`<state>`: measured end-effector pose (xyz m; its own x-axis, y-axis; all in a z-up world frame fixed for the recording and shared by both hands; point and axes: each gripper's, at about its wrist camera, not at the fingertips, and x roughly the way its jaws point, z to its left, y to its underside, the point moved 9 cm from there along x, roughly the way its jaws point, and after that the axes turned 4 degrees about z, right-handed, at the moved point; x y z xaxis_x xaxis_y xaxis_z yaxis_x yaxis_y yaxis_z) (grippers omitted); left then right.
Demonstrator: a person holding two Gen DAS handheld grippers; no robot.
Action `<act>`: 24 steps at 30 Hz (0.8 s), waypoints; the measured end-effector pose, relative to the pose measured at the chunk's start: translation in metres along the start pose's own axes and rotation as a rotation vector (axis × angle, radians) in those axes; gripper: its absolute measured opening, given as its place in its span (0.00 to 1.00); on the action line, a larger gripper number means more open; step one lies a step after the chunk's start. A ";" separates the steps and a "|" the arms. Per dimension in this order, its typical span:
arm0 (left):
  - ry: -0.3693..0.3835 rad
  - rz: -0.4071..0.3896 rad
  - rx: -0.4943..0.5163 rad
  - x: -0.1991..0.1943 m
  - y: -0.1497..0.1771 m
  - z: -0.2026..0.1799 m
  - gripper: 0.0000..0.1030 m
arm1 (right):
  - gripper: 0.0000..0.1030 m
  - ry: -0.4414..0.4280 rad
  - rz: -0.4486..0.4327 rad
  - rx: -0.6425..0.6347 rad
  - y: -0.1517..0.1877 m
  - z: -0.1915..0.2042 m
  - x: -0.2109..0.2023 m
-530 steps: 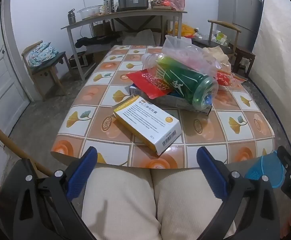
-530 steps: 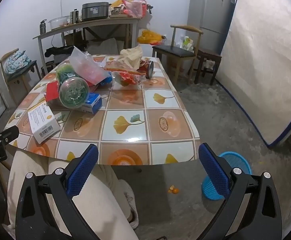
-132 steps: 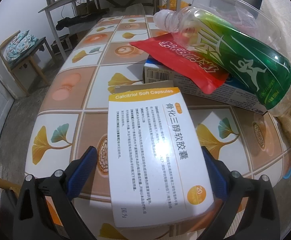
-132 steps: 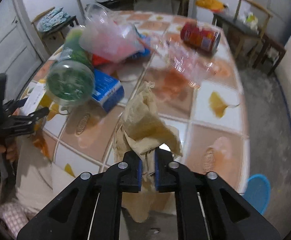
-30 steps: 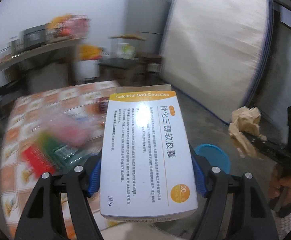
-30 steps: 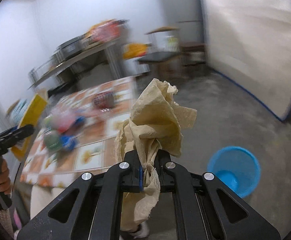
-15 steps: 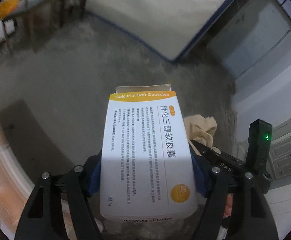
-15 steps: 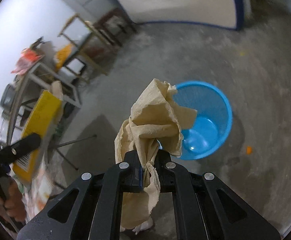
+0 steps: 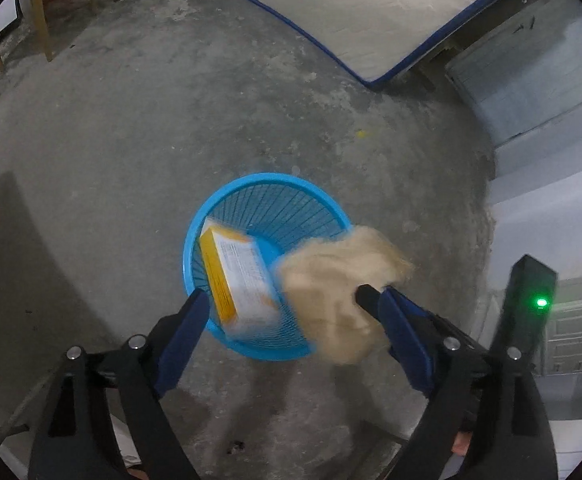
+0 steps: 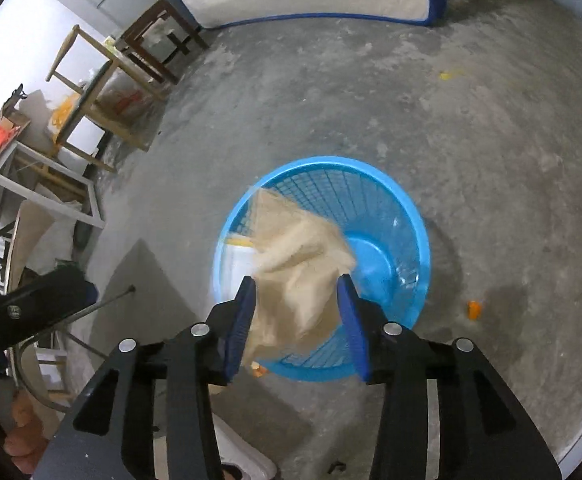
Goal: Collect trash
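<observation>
A blue mesh bin (image 9: 303,196) stands on the concrete floor below both grippers; it also shows in the right wrist view (image 10: 403,216). My left gripper (image 9: 291,312) is open above its near rim. The white and yellow medicine box (image 9: 239,276) is loose and falling into the bin. My right gripper (image 10: 297,306) is open above the bin. The crumpled beige paper (image 10: 297,248) is blurred, dropping between its fingers into the bin. The paper also shows in the left wrist view (image 9: 339,280), with the right gripper beside it.
A mattress (image 9: 371,12) leans against the wall behind the bin. Wooden chairs (image 10: 107,72) and a metal table frame (image 10: 39,184) stand to the left. Small orange scraps (image 10: 474,310) lie on the floor near the bin.
Both grippers opened over the bin. The medicine box left my left gripper and the beige paper left my right gripper; both are falling into the bin.
</observation>
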<state>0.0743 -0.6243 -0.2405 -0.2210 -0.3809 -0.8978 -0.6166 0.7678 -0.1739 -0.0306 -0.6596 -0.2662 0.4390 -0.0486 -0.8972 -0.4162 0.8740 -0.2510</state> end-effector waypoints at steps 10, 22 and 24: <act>0.030 -0.134 0.045 -0.066 0.013 -0.007 0.82 | 0.45 0.027 -0.078 -0.049 -0.005 0.000 -0.019; -0.002 -0.433 0.128 -0.227 0.097 -0.012 0.86 | 0.59 -0.069 -0.184 -0.184 0.010 0.048 -0.092; -0.039 -0.454 0.115 -0.244 0.118 0.001 0.88 | 0.63 -0.102 -0.198 -0.247 0.012 0.070 -0.105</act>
<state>0.0561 -0.4404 -0.0426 0.0814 -0.6732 -0.7349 -0.5565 0.5810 -0.5939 -0.0263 -0.6099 -0.1492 0.6033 -0.1460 -0.7840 -0.4899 0.7079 -0.5088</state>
